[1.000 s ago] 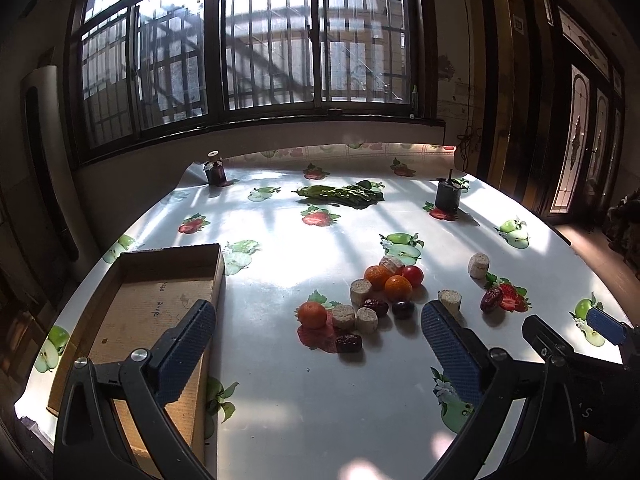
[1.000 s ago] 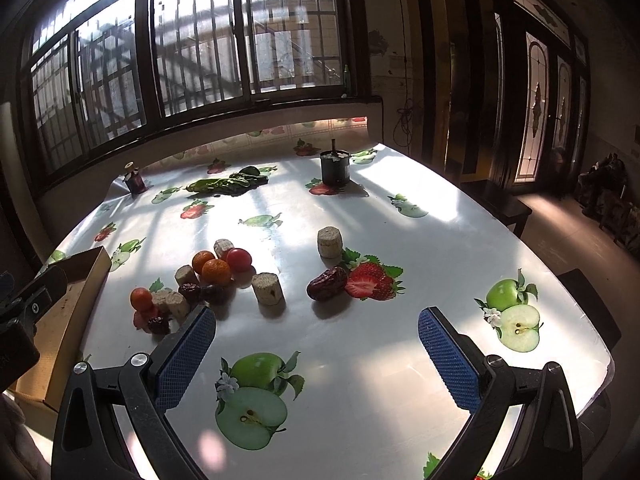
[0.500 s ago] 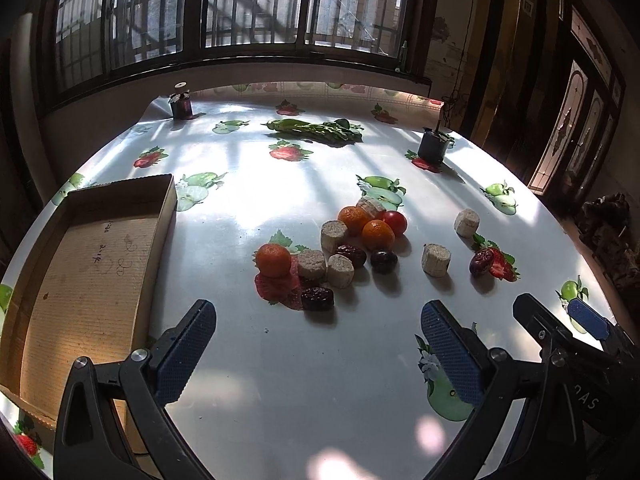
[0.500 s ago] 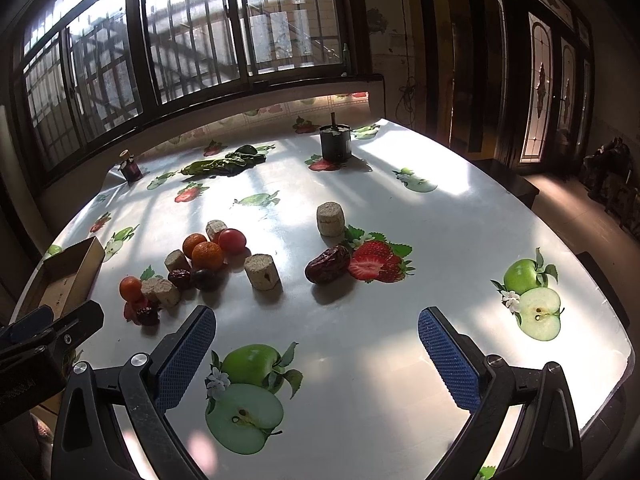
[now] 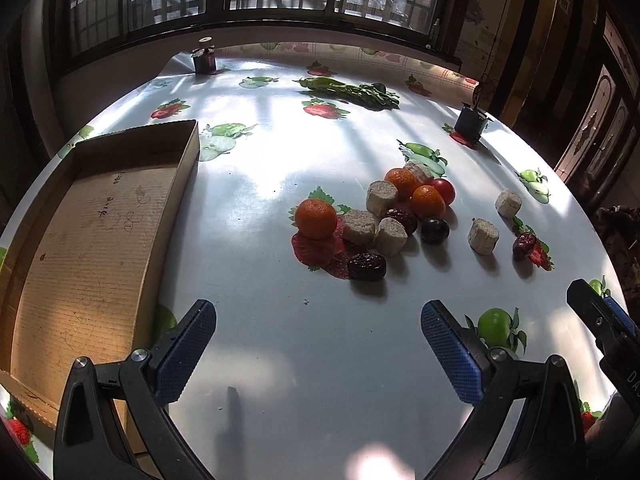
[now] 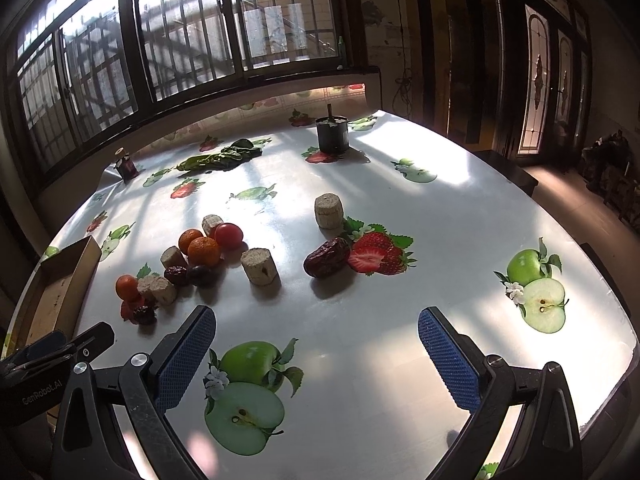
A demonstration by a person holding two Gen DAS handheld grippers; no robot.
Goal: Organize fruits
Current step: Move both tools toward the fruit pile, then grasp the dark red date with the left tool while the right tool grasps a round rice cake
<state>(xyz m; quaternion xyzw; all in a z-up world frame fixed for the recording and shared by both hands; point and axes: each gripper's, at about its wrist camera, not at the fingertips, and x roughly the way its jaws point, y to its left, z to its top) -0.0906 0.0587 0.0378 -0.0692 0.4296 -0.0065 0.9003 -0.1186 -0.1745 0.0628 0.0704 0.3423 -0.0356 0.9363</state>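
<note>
A pile of fruit lies mid-table: a tangerine (image 5: pixel 316 218), two more tangerines (image 5: pixel 427 201), a red cherry tomato (image 5: pixel 443 191), dark dates (image 5: pixel 367 267) and several beige cylinder pieces (image 5: pixel 359 227). One date (image 6: pixel 326 257) lies apart on a printed strawberry, with beige pieces (image 6: pixel 259 265) close by. An empty cardboard box (image 5: pixel 86 236) sits at the left. My left gripper (image 5: pixel 318 354) hovers open in front of the pile, holding nothing. My right gripper (image 6: pixel 316 360) is open too, short of the lone date.
The tablecloth (image 5: pixel 280 320) carries printed apples and strawberries. A green leafy bunch (image 5: pixel 352 90), a small dark jar (image 5: pixel 204 60) and a black pot (image 6: pixel 333 133) stand at the far side. The table's right edge (image 6: pixel 624 344) drops to the floor.
Both grippers have moved forward and tilted down toward the table, so the fruit pile looks nearer. Both stay open. Nothing on the table has shifted.
</note>
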